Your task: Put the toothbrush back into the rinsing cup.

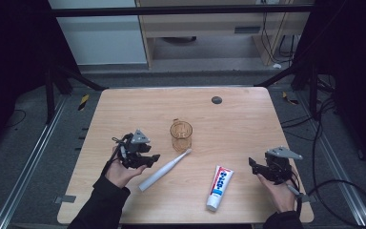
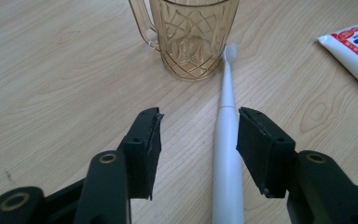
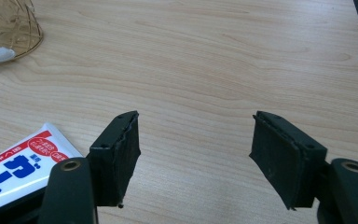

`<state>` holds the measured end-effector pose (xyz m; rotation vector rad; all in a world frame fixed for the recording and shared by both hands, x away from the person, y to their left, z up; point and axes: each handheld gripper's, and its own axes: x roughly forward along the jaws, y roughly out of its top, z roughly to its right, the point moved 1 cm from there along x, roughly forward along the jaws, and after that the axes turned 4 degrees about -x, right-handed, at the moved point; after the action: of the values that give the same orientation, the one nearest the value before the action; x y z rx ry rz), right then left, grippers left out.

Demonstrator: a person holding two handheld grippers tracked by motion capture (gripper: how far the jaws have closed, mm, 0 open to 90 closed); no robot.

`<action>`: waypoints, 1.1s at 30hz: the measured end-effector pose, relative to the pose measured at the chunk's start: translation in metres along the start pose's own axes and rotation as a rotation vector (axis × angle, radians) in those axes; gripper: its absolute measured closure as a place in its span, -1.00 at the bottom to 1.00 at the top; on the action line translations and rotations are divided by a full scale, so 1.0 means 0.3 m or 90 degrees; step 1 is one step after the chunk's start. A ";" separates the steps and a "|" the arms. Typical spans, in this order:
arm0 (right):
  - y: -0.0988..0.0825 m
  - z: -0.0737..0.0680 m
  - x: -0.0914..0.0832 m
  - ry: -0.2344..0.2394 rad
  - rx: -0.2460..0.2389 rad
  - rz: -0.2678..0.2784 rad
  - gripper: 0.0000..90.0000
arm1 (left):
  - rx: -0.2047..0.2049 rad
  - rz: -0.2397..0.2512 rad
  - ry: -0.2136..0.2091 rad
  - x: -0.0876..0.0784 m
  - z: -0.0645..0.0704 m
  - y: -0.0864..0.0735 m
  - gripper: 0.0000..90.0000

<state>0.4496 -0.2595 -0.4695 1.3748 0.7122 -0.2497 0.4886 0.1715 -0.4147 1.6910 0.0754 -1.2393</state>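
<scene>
A white toothbrush (image 1: 164, 170) lies flat on the wooden table (image 1: 124, 109), its head beside an amber glass mug (image 1: 181, 135). My left gripper (image 1: 152, 160) hovers at the handle end, open. In the left gripper view the toothbrush (image 2: 227, 140) lies on the table below the gap, close to the right-hand jaw, with neither pad of the left gripper (image 2: 198, 140) touching it, and the mug (image 2: 191, 37) stands beyond. A red-and-white toothpaste tube (image 1: 220, 187) lies right of the brush. My right gripper (image 1: 252, 164) stands open just right of the tube (image 3: 23, 163), nothing between its jaws (image 3: 193, 154).
A small dark round plug (image 1: 216, 100) sits in the table's far side. Black frame legs (image 1: 310, 81) stand off both far corners, and cables (image 1: 333, 181) trail over the floor at the right. Bare wood stretches between the mug and the far edge.
</scene>
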 end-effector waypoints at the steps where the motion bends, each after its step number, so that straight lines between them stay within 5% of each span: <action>1: 0.000 0.000 0.001 0.000 -0.001 -0.001 -0.28 | 0.002 -0.005 -0.001 0.008 0.002 0.000 0.06; 21: -0.009 -0.004 0.018 0.013 -0.015 -0.026 -0.24 | 0.041 -0.117 -0.022 0.142 0.047 0.019 0.09; 33: -0.009 -0.004 0.023 0.015 -0.017 -0.028 -0.23 | 0.050 -0.155 -0.030 0.184 0.060 0.019 0.20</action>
<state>0.4531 -0.2574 -0.4758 1.3405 0.7634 -0.2579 0.5055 0.1296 -0.4517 1.7569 0.2122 -1.4794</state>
